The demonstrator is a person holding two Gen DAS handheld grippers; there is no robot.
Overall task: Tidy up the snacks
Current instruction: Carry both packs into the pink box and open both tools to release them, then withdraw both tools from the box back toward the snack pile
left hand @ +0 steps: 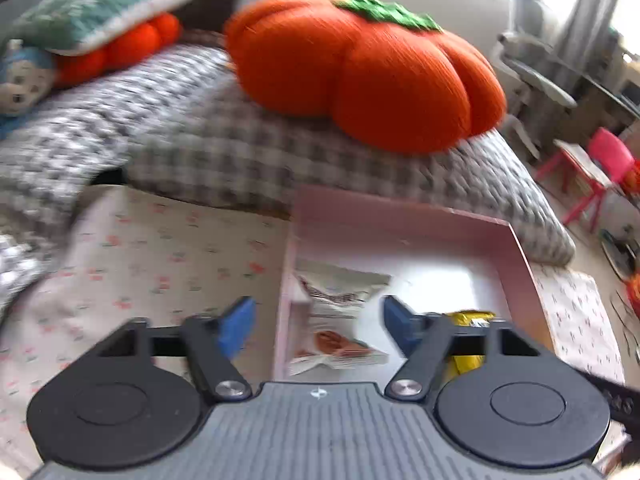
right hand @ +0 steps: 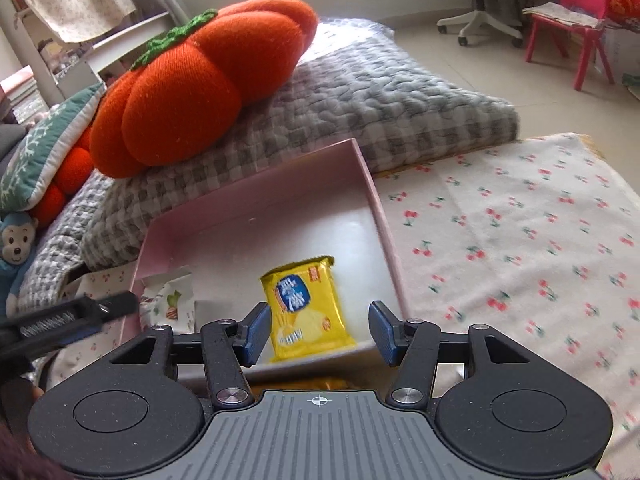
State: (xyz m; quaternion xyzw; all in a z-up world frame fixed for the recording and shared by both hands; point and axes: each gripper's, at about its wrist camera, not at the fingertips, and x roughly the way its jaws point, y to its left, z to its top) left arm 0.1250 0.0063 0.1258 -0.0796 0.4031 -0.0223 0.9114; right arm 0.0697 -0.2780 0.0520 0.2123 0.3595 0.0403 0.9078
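With both the left gripper (left hand: 318, 326) and right gripper (right hand: 318, 332) spread apart and empty above the shallow pink cardboard box (right hand: 372, 184), the yellow foil snack packet (right hand: 306, 306) and white snack pouch (left hand: 340, 320) lie inside it, so the placing step appears complete and the next move calls for fetching another snack.

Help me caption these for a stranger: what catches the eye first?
The big orange pumpkin cushion on the grey checked quilt dominates. Below it, a pink tray on the cherry-print cloth holds a yellow packet and a white packet, each framed by an open gripper.
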